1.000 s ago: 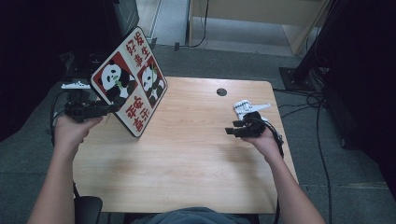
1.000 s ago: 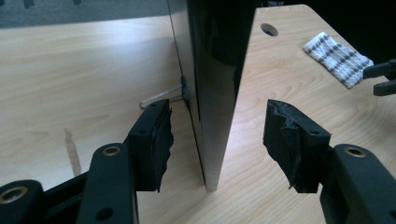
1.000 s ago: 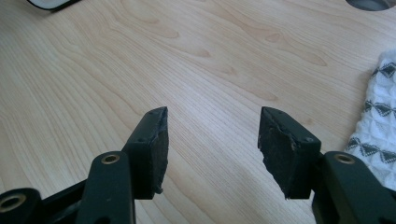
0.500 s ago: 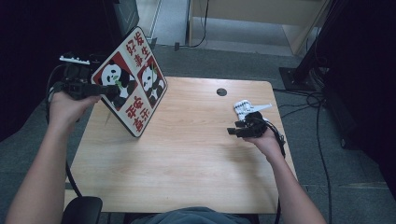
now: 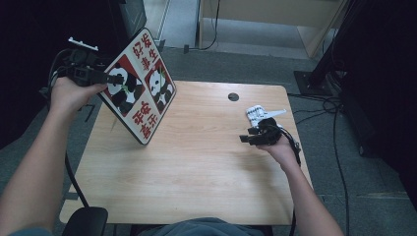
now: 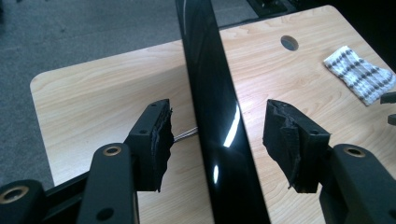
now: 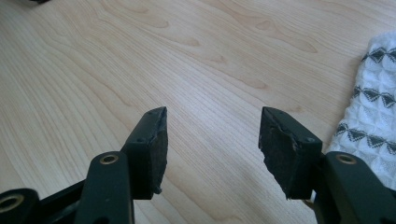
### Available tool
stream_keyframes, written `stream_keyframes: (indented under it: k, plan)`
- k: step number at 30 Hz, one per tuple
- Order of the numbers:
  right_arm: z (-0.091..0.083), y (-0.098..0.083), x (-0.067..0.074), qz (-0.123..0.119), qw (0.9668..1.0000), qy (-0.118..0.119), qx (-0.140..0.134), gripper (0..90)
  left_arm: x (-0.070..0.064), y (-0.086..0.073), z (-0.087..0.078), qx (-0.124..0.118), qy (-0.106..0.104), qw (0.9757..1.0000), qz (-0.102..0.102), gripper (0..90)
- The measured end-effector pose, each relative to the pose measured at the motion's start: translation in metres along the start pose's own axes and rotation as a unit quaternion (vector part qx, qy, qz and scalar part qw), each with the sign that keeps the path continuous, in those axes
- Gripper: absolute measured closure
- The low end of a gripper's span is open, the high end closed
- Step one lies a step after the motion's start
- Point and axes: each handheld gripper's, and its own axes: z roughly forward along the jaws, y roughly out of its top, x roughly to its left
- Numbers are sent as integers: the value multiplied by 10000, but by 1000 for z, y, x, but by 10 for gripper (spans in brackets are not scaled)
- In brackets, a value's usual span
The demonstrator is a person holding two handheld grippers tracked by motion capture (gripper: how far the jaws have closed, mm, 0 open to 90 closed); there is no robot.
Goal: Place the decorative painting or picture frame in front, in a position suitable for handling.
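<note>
— Board (image 5: pixel 142 91), then: what does it look like?

— Flat square panel, tilted, its lower corner on the wooden table (image 5: pixel 196 177). The face shows two black-and-white pandas on red squares and red Chinese characters on white squares, which I can't read with confidence. The edge seen in the left gripper view (image 6: pixel 212 116) is glossy black and catches the light.

— Where is it relative to the left claw?

— Its upper edge runs straight up between the jaws of the left claw (image 6: pixel 217 137). The jaws stand wide, with a gap on each side of the edge, so the pads are not pressing it.

— And the table?

— Pale wood grain, rounded corners, a round cable hole (image 5: pixel 233 97) near the far edge.

— The right claw?

— The right claw (image 7: pixel 212 144) is spread wide too, holding nothing, low over bare wood, well apart from the board.

— Anything smaller?

— A white waffle-weave cloth (image 7: pixel 373 126) with dark diamond rows lies just beside the right claw's right-hand jaw.
</note>
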Motion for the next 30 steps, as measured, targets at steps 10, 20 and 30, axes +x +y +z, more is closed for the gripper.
stream_keyframes:
  k: [10,20,30]
  plan:
    - [0,-1,-1,37,10000,-4,21,433,10,25,8,276,1,9995,-130,433]
    - [2,-1,-1,12,10000,29,29,432,14,45,14,466,-14,9987,-196,487]
    - [-4,-2,-9,103,9999,-37,-47,432,17,58,23,744,-48,9970,-225,567]
